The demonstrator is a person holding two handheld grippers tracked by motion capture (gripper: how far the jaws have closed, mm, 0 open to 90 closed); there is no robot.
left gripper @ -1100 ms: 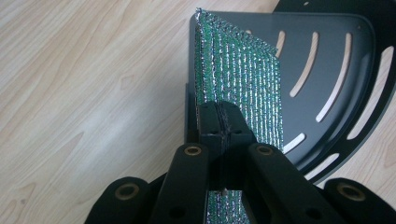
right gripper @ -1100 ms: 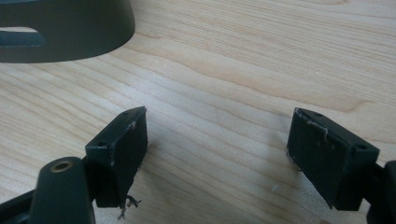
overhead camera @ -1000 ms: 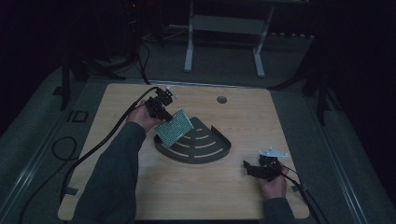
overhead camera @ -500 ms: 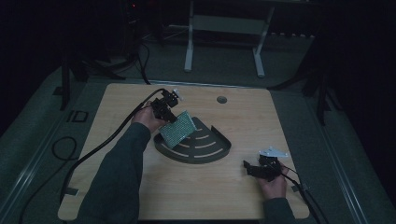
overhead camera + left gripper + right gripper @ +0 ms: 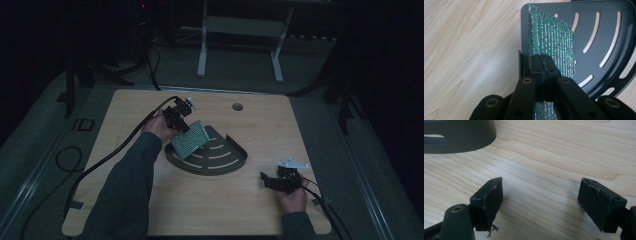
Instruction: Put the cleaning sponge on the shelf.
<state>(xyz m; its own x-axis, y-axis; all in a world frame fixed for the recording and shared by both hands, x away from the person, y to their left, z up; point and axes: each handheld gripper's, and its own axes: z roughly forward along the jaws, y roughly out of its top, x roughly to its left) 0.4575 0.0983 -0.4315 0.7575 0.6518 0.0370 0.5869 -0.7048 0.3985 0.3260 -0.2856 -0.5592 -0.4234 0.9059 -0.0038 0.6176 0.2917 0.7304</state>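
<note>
Left claw (image 5: pixel 186 126): jaws clamped together, forearm stretched forward. Right claw (image 5: pixel 265 178): jaws wide apart, held low near the desk (image 5: pixel 320 150) edge.

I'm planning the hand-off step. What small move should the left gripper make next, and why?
Probably lower the green scrubbing pad flat onto the dark corner tray, then open. The left gripper is shut on its edge, holding it tilted above the tray's corner.

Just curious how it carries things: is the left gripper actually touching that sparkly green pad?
Touching. In the left gripper view, the left gripper has its two black jaws pinched shut on the edge of the green pad.
</note>
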